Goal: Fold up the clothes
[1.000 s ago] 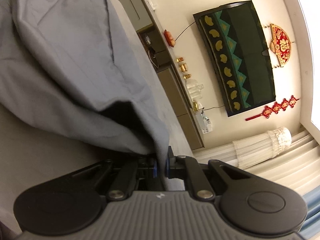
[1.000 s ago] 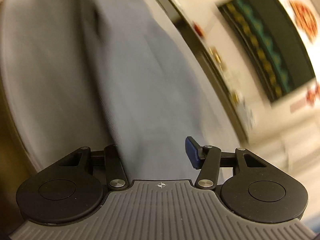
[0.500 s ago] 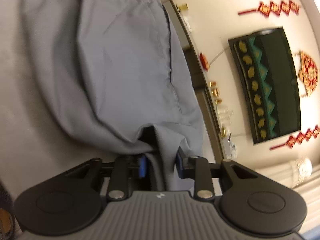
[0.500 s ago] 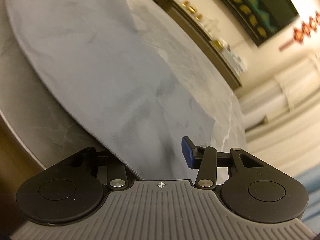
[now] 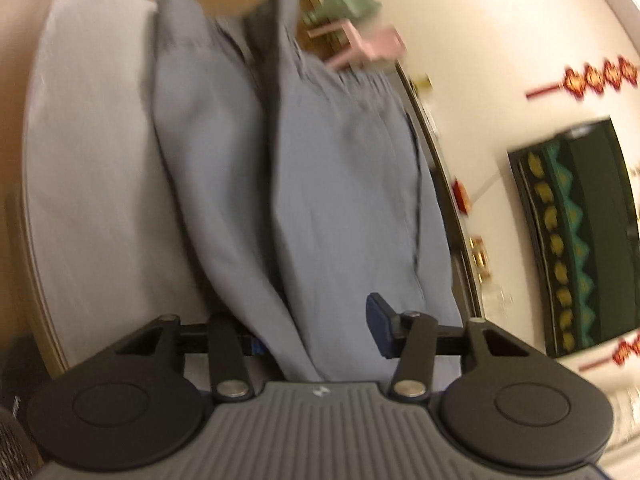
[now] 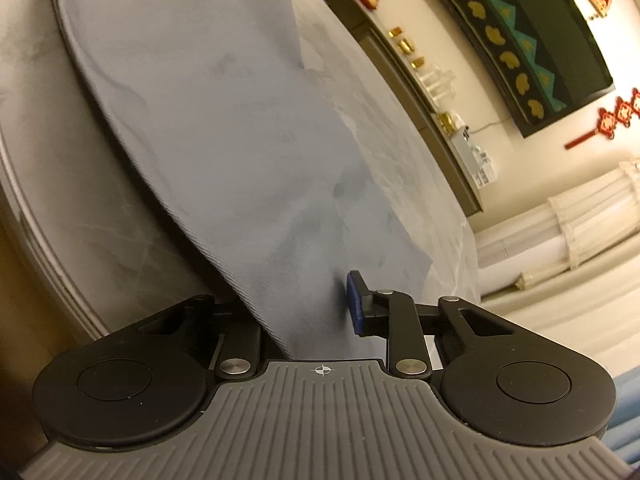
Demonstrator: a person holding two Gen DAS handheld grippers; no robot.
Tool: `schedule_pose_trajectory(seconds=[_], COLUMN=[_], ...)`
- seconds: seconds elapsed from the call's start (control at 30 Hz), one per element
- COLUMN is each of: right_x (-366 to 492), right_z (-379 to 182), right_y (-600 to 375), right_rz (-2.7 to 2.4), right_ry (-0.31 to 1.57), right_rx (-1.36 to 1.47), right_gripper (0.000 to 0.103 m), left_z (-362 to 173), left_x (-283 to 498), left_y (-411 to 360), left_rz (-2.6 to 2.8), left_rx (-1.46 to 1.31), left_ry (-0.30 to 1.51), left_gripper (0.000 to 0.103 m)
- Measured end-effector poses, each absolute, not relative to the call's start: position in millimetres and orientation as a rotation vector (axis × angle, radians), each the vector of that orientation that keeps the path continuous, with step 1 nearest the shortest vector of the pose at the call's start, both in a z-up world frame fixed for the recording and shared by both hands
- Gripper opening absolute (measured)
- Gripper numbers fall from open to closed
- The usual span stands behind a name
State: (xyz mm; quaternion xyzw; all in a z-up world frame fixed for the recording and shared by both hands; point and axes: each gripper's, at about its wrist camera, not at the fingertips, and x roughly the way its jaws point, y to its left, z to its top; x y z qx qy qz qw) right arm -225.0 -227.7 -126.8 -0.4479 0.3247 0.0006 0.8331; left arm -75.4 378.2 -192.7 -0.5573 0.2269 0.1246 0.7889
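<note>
On the tabletop: a grey garment (image 5: 340, 208) lies spread along a pale, marbled tabletop (image 5: 92, 184) with a rounded rim.
Garment: smooth, thin woven cloth, blue-grey; in the left wrist view it forms two long lobes with a dark crease between them and a gathered band at the far end. A dark seam line runs down its right part.
Garment, right wrist view: a broad flat panel (image 6: 208, 120) with a curved outer edge, fine twill texture, and a corner pointing toward the wall.
Left gripper (image 5: 316, 332): jaws closing but apart; the near end of the cloth passes between them, and the blue pad (image 5: 378, 330) on the right finger stands clear of the fabric's fold.
Right gripper (image 6: 304, 312): jaws closing, with the cloth's near edge between them; the blue pad (image 6: 356, 304) touches the fabric, the other pad is hidden under it, so a firm clamp cannot be told.
Background: a dark hanging (image 6: 520, 32) with teal zigzags and gold shapes, and red knotted ornaments (image 5: 596, 76) on a cream wall.
</note>
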Motion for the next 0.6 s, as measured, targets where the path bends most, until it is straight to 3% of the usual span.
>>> schedule_pose_trajectory(seconds=[0.07, 0.13, 0.23, 0.4, 0.53, 0.6], right_x=[-223, -223, -224, -223, -228, -226], right_z=[-127, -126, -123, -119, -124, -124], right_y=[-230, -232, -235, -239, -234, -235], right_rz=[0.003, 0.004, 0.003, -0.009, -0.032, -0.031], right_ry=[0.703, 0.706, 0.714, 0.723, 0.712, 0.714], right_rx=[-0.941, -0.936, -0.912, -0.869, -0.897, -0.891], right_gripper=[0.01, 0.01, 0.007, 0.007, 0.009, 0.009], left_z=[-189, -187, -189, -188, -182, -175], left_x=[-71, -69, -71, -91, -91, -84], left_y=[382, 385, 387, 380, 389, 393], left_rz=[0.283, 0.303, 0.33, 0.329, 0.375, 0.408], left_rx=[-1.179, -1.15, -1.134, -1.127, -1.118, -1.104], left_ry=[0.489, 0.502, 0.51, 0.473, 0.448, 0.422], left_gripper=[0.039, 0.019, 0.005, 0.007, 0.034, 0.035])
